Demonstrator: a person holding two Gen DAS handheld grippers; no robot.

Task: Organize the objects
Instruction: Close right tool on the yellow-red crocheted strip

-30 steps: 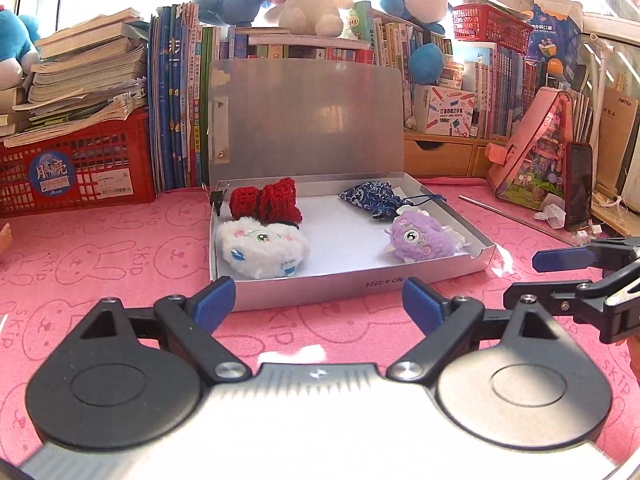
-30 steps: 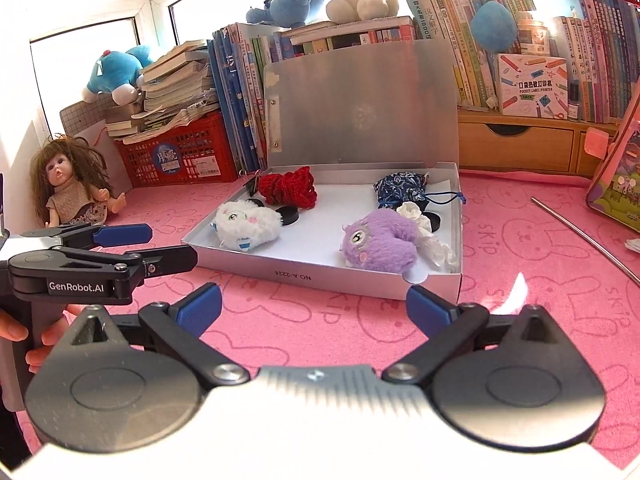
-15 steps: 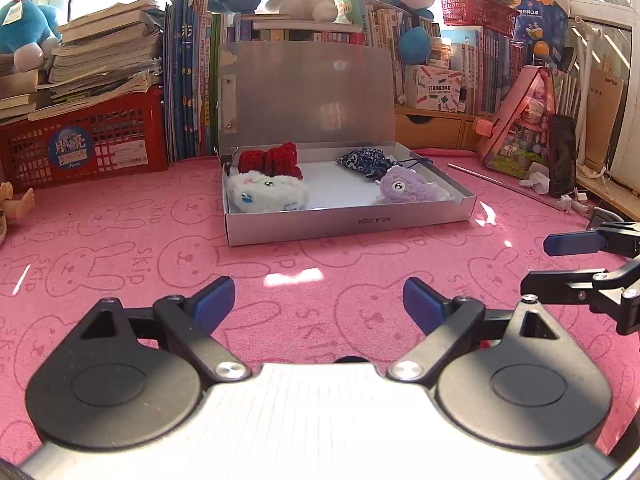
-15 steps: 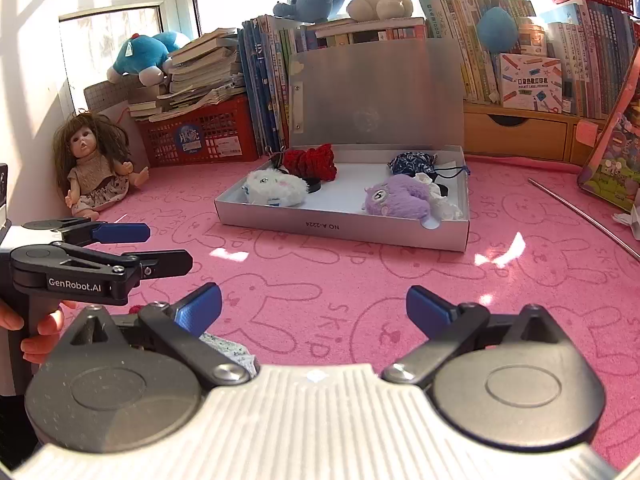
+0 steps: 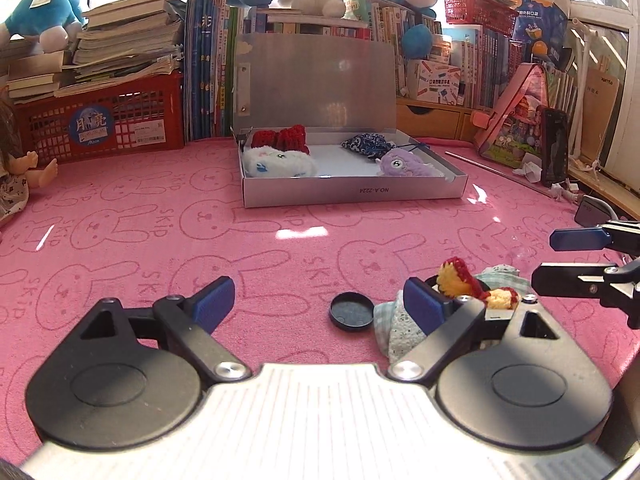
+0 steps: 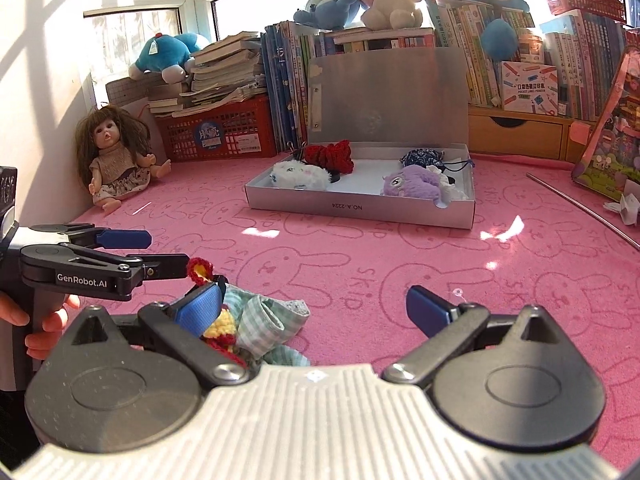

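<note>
A silver box (image 5: 352,196) (image 6: 360,210) stands with its lid up. Inside lie a white plush (image 5: 278,162) (image 6: 298,174), a red knitted piece (image 5: 286,140) (image 6: 330,154), a blue pouch (image 5: 368,146) (image 6: 422,158) and a purple plush (image 5: 404,164) (image 6: 412,182). My left gripper (image 5: 320,302) (image 6: 160,254) is open and holds nothing. A black round cap (image 5: 351,312) lies just inside its right finger. A green checked cloth (image 5: 394,328) (image 6: 264,320) and a red-yellow crochet piece (image 5: 456,280) (image 6: 200,272) lie partly hidden behind that finger. My right gripper (image 6: 316,308) (image 5: 560,262) is open, with the same pile at its left finger.
A pink bunny-print mat (image 5: 160,232) covers the table. A doll (image 6: 116,156) sits at the left wall. A red basket (image 5: 104,128), rows of books with plush toys on top, and a pink game box (image 5: 516,120) line the back and right. A thin metal rod (image 6: 580,208) lies at the right.
Both grippers have drawn back from the box, which now looks farther away. The black cap, checked cloth and crochet piece have come into view at their fingers. Both stay open.
</note>
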